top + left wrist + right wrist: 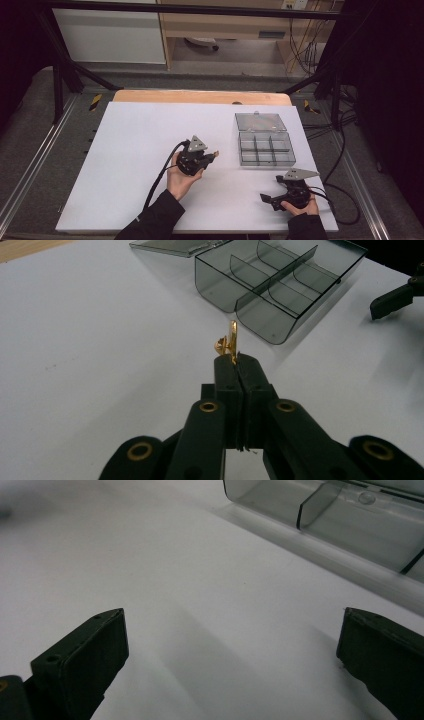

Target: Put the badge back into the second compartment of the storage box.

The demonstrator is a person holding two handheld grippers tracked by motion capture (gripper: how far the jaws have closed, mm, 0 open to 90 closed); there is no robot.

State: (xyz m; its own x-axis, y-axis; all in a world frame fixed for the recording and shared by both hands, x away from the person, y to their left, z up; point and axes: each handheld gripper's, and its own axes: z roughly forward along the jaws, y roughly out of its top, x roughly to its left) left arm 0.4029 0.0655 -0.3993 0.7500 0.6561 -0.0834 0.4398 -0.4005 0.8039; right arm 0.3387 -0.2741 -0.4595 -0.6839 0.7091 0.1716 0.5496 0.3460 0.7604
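This looks like a lab or test room set up for recording, not a home. A white board [150, 165] covers a wooden tabletop [200, 96] that stands inside a dark metal frame [60, 65] with slanted struts. Metal rails [35, 160] run along the grey floor on both sides, with yellow-and-black hazard tape [95, 101] near the tabletop's far corners. Bundles of loose cables [305, 50] hang by a plain wooden cabinet [225, 25] beyond the far edge, and black curtains [390, 100] close off the right side.

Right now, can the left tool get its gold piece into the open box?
Probably yes: the left tool, shut on the gold piece, faces the compartment box, lid open, with bare white table between.
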